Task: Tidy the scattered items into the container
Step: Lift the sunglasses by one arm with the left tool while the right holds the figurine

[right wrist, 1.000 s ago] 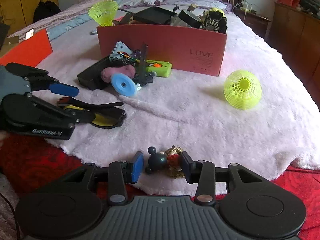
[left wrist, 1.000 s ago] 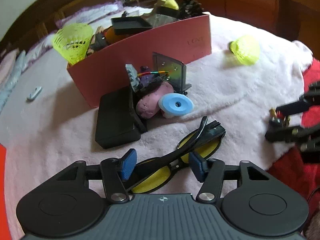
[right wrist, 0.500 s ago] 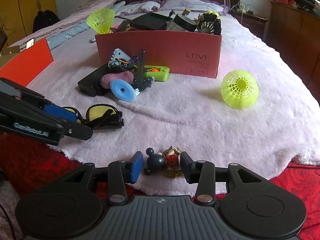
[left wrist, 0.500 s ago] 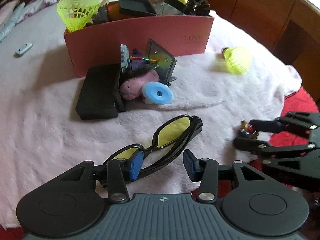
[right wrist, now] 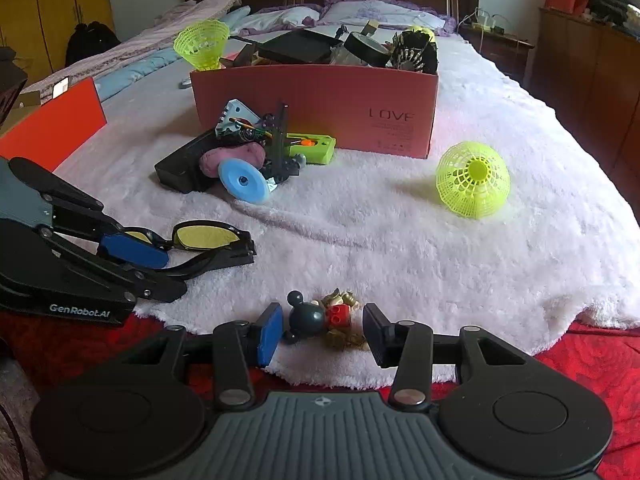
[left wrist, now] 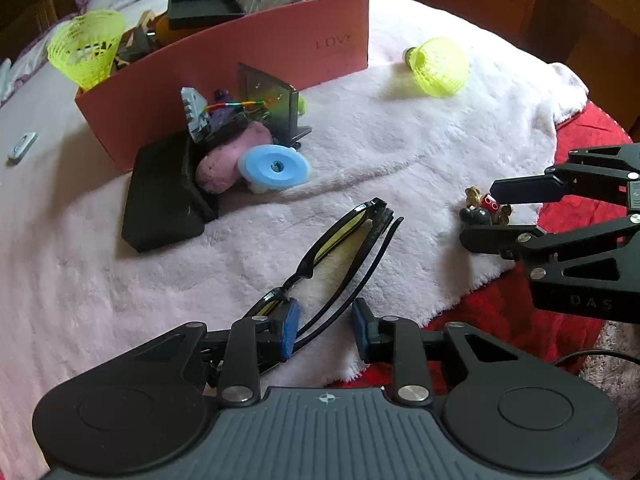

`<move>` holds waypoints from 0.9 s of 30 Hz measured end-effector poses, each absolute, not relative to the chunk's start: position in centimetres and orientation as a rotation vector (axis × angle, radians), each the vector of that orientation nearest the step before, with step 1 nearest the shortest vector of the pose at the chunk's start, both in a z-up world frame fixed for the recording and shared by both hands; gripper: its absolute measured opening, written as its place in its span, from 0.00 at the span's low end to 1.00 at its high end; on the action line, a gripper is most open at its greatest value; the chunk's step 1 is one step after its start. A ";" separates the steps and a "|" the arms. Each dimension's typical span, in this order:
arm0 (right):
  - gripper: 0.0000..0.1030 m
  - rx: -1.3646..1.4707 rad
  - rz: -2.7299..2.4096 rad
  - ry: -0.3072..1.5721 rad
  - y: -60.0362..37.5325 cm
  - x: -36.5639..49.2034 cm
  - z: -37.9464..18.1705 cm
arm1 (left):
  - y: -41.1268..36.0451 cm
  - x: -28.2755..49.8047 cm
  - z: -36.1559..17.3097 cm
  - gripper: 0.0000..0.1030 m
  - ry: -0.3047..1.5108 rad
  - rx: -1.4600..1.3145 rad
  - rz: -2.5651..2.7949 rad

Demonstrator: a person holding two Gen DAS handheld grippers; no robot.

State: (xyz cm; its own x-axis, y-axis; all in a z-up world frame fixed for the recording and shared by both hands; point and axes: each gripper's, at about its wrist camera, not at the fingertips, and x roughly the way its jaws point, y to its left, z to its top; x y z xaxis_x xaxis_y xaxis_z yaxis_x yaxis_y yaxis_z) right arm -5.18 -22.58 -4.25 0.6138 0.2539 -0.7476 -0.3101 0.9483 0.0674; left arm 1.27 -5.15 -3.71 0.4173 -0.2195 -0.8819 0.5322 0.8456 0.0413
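Black glasses with yellow lenses (left wrist: 352, 232) lie near the front edge of the white fluffy blanket. My left gripper (left wrist: 326, 330) is shut on their near end, one blue pad on the lens rim and the folded arms running between the pads. From the right wrist view the glasses (right wrist: 204, 236) stick out of the left gripper (right wrist: 156, 272). A small toy figure (right wrist: 320, 318) with a dark round-eared head and red body sits between the fingers of my right gripper (right wrist: 322, 334), which is open, its pads just clear. The pink box (right wrist: 320, 92) stands behind, filled with items.
Against the box front lie a black case (left wrist: 160, 200), a blue disc (left wrist: 276, 166), a pink lump (left wrist: 224, 160) and a green part (right wrist: 312, 148). A yellow net shuttlecock (right wrist: 472, 184) lies to the right. Red cloth (right wrist: 600, 360) borders the blanket. An orange panel (right wrist: 52, 124) stands left.
The left jaws closed on the glasses' near end, and the glasses tipped up onto their edge. The left view swung across the blanket. The right gripper stayed around the toy figure.
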 end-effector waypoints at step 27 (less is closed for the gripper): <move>0.51 -0.135 0.320 0.852 -22.0 -5.4 -4.5 | -1.8 2.6 -2.2 0.71 0.940 0.282 -0.373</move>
State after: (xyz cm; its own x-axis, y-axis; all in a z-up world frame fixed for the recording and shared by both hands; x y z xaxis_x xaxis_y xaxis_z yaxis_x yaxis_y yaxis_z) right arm -5.37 -22.02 -4.46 0.6140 0.2235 -0.7570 -0.3305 0.9437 0.0105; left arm 2.57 -1.76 -2.15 0.5339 -0.1870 -0.8246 0.4286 0.9005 0.0732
